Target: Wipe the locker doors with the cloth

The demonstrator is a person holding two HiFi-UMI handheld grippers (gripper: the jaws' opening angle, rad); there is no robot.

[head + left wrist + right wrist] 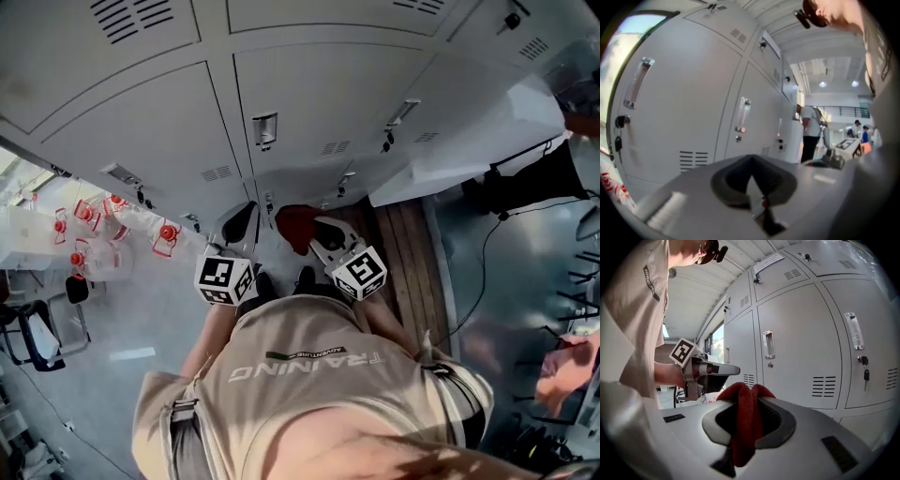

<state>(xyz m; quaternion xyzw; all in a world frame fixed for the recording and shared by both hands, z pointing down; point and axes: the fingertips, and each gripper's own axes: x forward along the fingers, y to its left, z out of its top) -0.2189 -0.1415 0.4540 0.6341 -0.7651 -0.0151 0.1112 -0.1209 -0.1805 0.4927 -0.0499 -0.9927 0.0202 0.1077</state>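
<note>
Right now the right gripper (745, 397) has its fingers clamped on the red cloth (742, 427), which bunches up above the jaw tips and hangs down between them. It is held near the grey locker doors (806, 348); contact with them does not show. Beside it, the left gripper (751, 161) has its fingers together with nothing between them, pointing at the same row of lockers.
</note>
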